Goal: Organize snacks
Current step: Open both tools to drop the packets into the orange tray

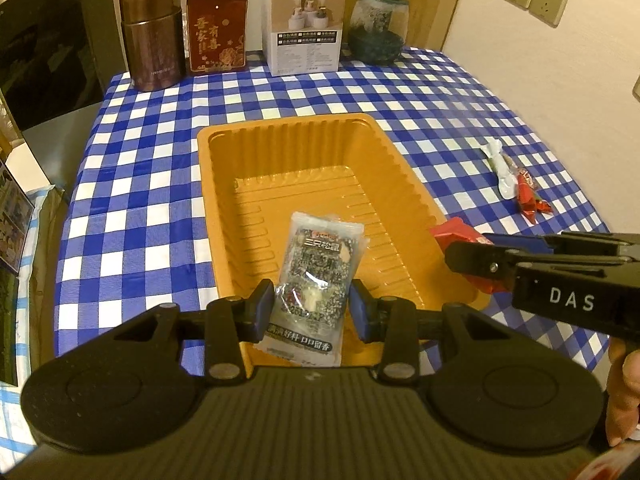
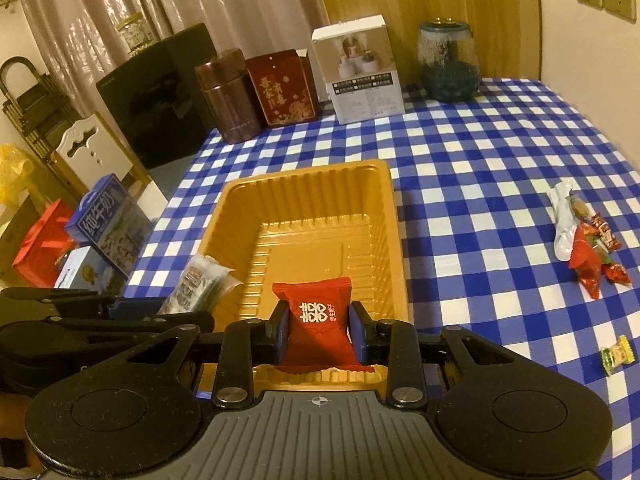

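An orange plastic tray (image 1: 224, 168) (image 2: 384, 208) sits mid-table on the blue checked cloth, with nothing lying on its floor. My left gripper (image 1: 311, 312) is shut on a clear sesame-bar packet (image 1: 316, 280), held over the tray's near end. The same packet (image 2: 196, 284) shows at the left in the right wrist view. My right gripper (image 2: 319, 334) is shut on a red candy packet (image 2: 318, 320) above the tray's near edge. In the left wrist view that gripper (image 1: 464, 256) enters from the right with the red packet (image 1: 452, 230) at its tip.
Loose wrapped candies (image 2: 584, 240) (image 1: 516, 184) lie on the cloth to the right, and a green-yellow sweet (image 2: 618, 354) nearer. A brown tin (image 1: 152, 36), red box (image 1: 216, 32), white box (image 1: 304, 24) and glass jar (image 1: 378, 26) line the table's far edge. Boxes (image 2: 108, 220) stand left of the table.
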